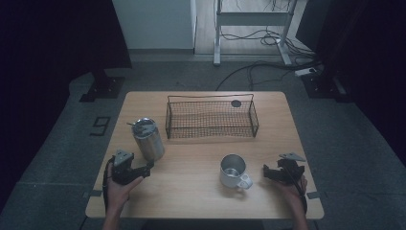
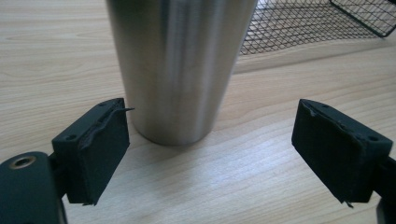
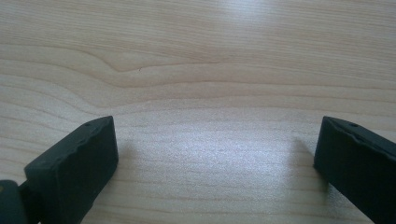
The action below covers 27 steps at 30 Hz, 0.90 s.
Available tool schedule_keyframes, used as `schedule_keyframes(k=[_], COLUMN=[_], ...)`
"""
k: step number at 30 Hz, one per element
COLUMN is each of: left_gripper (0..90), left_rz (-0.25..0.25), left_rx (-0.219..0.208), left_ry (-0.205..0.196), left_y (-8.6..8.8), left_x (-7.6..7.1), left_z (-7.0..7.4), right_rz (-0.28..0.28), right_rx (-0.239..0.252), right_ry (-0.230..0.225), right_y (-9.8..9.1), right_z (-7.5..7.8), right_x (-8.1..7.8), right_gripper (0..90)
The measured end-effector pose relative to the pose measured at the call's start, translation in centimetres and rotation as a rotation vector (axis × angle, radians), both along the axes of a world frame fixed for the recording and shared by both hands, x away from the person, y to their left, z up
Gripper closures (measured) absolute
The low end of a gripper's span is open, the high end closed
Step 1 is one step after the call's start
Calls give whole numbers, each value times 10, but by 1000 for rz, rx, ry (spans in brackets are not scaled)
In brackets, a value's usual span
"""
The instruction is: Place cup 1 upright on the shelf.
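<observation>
Basically, the steel tumbler [image 1: 148,139] stands upright on the surface [image 1: 201,191] at front left, near the wire basket [image 1: 211,116], with the left tongs [image 1: 149,167] spread wide just short of its base, holding nothing. The right tongs [image 1: 265,171] are also wide open and empty, beside the metal mug [image 1: 233,171]. The tumbler looks rigid, smooth and slippery, likely top-heavy with its lid on; best squeezed across the lower-middle wall, firmly, since polished tapered sides could slide through the pads.
</observation>
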<state>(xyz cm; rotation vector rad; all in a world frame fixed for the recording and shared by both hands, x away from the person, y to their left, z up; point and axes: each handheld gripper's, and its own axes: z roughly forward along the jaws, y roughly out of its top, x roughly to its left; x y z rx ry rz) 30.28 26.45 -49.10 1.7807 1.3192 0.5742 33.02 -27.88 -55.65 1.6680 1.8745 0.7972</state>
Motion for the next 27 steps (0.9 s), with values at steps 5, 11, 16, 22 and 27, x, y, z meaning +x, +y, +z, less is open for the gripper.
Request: schedule_keyframes(k=[5,11,16,22,27], left_gripper=[114,101,88,70,52], left_rz=[1,2,25,46,64], left_rx=[5,18,12,16,28], left_ry=[4,14,19,22,33], left_y=[-2,-4,-1,-3,-6], left_x=[2,6,11,20,29], left_z=[-1,-2,-2,-2,1], right_rz=[-1,-1,-6,-6,-1], right_rx=[0,0,-2,0,1], right_ry=[0,0,-1,0,-3], right_y=[0,0,1,1,1], right_z=[0,0,0,0,0], right_x=[0,0,-1,-1,0], right_gripper=[0,0,0,0,4])
